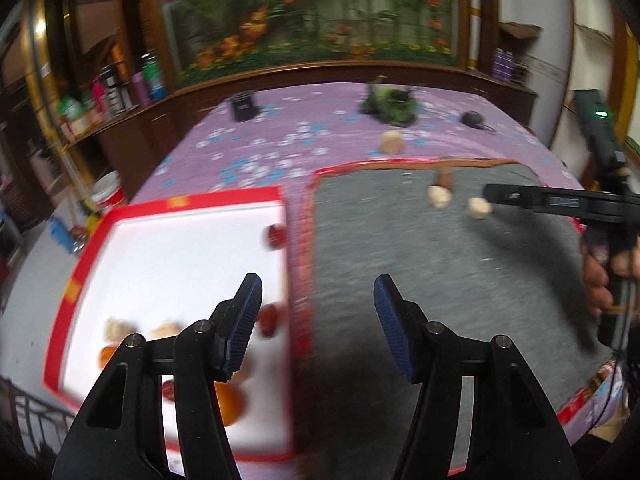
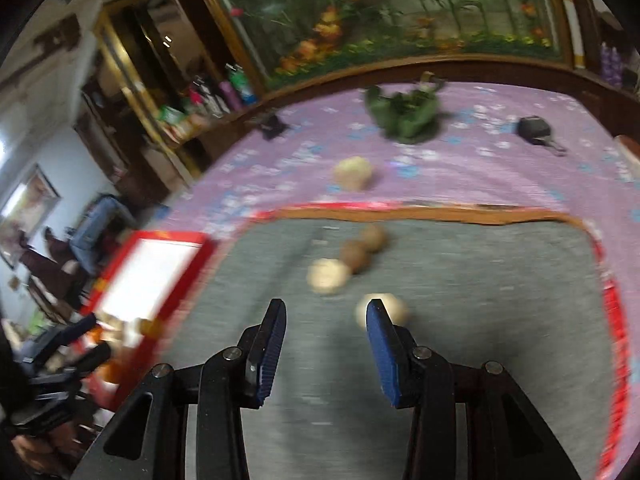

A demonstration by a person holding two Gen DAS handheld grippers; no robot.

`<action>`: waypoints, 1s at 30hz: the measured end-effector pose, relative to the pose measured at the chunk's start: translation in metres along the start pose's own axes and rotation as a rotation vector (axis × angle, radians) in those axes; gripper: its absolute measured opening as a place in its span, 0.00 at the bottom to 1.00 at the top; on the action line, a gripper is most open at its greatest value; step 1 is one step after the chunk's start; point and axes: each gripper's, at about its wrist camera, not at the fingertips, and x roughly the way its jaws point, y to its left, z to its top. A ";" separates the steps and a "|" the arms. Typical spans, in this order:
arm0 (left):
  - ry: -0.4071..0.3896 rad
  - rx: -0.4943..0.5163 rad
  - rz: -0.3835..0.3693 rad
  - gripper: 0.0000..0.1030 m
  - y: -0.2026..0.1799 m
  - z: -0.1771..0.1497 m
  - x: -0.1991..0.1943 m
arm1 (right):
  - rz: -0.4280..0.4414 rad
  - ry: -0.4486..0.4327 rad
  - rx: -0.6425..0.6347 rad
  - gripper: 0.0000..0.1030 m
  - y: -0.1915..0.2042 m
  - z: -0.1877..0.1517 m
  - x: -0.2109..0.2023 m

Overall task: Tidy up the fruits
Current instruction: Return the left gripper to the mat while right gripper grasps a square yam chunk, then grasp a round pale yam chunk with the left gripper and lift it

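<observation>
No legible writing anywhere: yellow marks on the box rim and pale lettering on the other gripper's finger are too blurred to read.

Shallow white box w/ red rim [image 1: 176, 202] sits left of the grey felt mat w/ red-orange border [image 1: 440, 280], touching its edge. Inside: dark red fruits [image 1: 275, 237], orange round fruits [image 1: 230, 404] and pale beige ones [image 1: 116, 328], all blurred.

On the mat: two pale round fruits [image 2: 328, 275] and two brown round fruits [image 2: 355, 255] near the far edge. Another pale fruit [image 2: 353, 173] lies beyond the mat on the purple floral cloth [image 2: 500, 168].

Left gripper [image 1: 318, 296]: jaws apart, nothing between, straddling box rim and mat. Right gripper [image 2: 326, 322]: jaws part open, empty, over the mat; one pale fruit just behind its right finger.
</observation>
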 end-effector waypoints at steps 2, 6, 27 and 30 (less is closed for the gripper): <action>0.009 0.012 -0.024 0.57 -0.012 0.006 0.003 | -0.044 0.029 -0.014 0.40 -0.008 0.004 0.009; 0.017 0.032 -0.030 0.57 -0.027 0.015 0.006 | -0.079 0.083 -0.094 0.41 -0.003 0.007 0.030; 0.103 0.112 -0.067 0.57 -0.100 0.069 0.106 | -0.010 -0.060 0.194 0.16 -0.080 0.026 0.002; 0.125 0.126 -0.084 0.57 -0.110 0.074 0.121 | 0.032 -0.071 0.286 0.16 -0.094 0.027 -0.004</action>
